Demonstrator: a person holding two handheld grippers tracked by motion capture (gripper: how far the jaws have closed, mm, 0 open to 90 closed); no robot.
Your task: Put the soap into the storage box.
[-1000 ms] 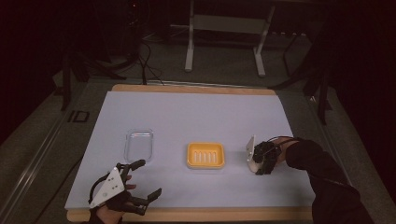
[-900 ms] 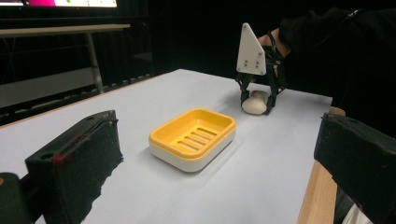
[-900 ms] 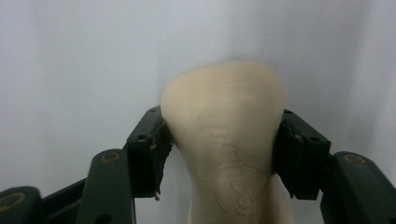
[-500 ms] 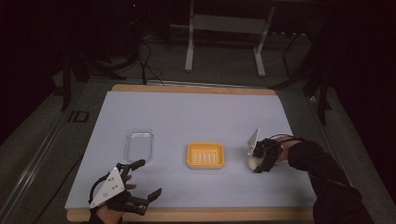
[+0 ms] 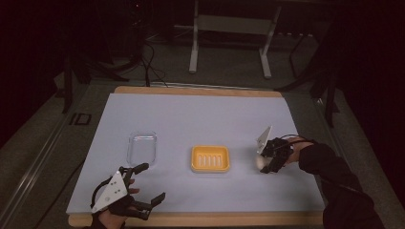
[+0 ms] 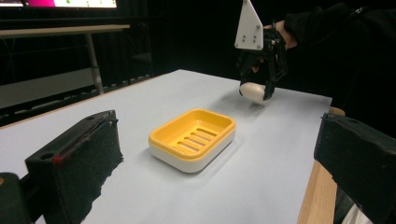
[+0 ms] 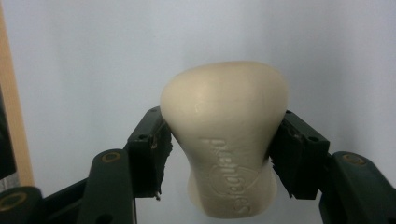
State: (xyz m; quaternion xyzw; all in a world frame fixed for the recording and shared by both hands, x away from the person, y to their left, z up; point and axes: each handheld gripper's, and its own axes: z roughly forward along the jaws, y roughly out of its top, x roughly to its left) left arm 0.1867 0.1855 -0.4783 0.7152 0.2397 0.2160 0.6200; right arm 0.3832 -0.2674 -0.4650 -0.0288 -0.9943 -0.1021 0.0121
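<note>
A cream-white soap bar (image 7: 224, 140), embossed with faint lettering, is seen at the centre of the right gripper view, between the black jaws of the right gripper (image 7: 224, 154). The table (image 5: 200, 119) is covered in pale blue-grey and edged with light wood. At the middle of the high view a yellow soap dish (image 5: 210, 159) is shown, slotted in its floor; in the left gripper view its base is seen to be white. A clear, colourless tray (image 5: 142, 147) lies left of centre. The left gripper (image 5: 143, 183) at lower left is black, topped by a pale grey plate. A black sleeve (image 5: 334, 176) is seen at lower right.
</note>
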